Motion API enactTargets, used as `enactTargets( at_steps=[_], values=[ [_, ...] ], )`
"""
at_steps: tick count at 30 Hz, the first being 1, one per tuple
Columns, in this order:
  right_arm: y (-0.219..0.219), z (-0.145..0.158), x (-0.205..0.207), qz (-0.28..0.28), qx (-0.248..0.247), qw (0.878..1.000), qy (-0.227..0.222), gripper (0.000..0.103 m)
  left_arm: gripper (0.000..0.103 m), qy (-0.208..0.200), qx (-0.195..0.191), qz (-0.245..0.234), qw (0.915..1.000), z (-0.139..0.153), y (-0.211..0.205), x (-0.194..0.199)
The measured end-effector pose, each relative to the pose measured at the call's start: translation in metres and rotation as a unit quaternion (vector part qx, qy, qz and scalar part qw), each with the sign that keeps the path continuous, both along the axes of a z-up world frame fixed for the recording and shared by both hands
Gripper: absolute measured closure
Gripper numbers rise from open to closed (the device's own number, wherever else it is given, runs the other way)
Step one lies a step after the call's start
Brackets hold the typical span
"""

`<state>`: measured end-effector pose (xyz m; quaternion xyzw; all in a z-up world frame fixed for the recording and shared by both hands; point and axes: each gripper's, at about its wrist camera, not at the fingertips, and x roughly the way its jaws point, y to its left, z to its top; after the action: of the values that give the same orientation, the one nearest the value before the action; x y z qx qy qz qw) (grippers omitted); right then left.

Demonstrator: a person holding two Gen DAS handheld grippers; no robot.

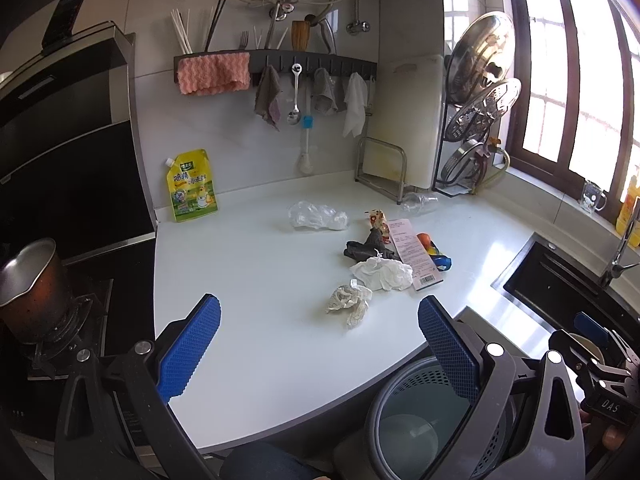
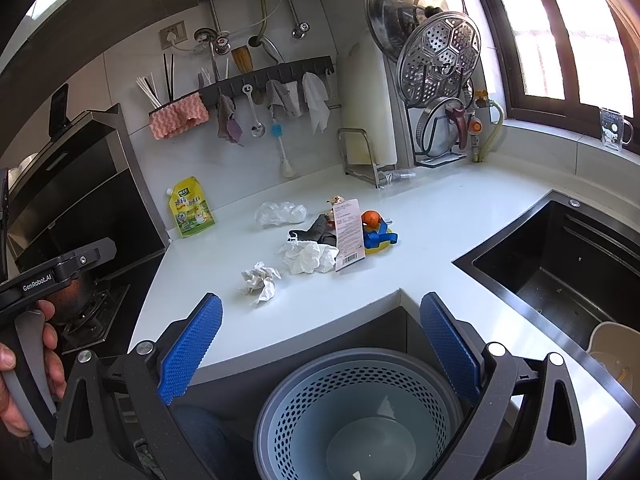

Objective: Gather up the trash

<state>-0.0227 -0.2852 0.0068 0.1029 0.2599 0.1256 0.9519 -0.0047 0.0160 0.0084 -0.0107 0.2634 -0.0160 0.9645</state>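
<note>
Trash lies in a loose heap on the white counter (image 1: 248,288): a crumpled printed paper ball (image 1: 349,303) (image 2: 260,282), a white tissue wad (image 1: 382,274) (image 2: 308,258), a dark rag (image 1: 366,248) (image 2: 316,232), a pink label card (image 1: 414,254) (image 2: 350,234), a clear plastic bag (image 1: 318,216) (image 2: 280,212) and colourful scraps (image 1: 434,250) (image 2: 378,230). A grey perforated bin (image 1: 420,416) (image 2: 356,412) stands below the counter's edge. My left gripper (image 1: 320,350) is open over the counter's front, short of the paper ball. My right gripper (image 2: 322,350) is open above the bin.
A yellow refill pouch (image 1: 192,186) leans on the back wall. A pot (image 1: 30,284) sits on the stove at left. The black sink (image 2: 560,264) lies at right. A rack with lids (image 1: 478,120) and a cutting board stand at the back.
</note>
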Motion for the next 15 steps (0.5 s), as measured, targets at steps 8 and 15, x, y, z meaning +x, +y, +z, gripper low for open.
enactTargets(
  at_steps=[8, 15],
  values=[
    [0.0000, -0.0023, -0.0011, 0.000, 0.001, 1.000, -0.005, 0.009, 0.006, 0.000, -0.012, -0.006, 0.9999, 0.0002, 0.0031, 0.0012],
    [0.0007, -0.0001, -0.0044, 0.001, 0.000, 1.000, -0.013, 0.009, 0.006, 0.004, -0.009, -0.015, 0.9998, 0.0000, 0.0015, 0.0005]
  ],
)
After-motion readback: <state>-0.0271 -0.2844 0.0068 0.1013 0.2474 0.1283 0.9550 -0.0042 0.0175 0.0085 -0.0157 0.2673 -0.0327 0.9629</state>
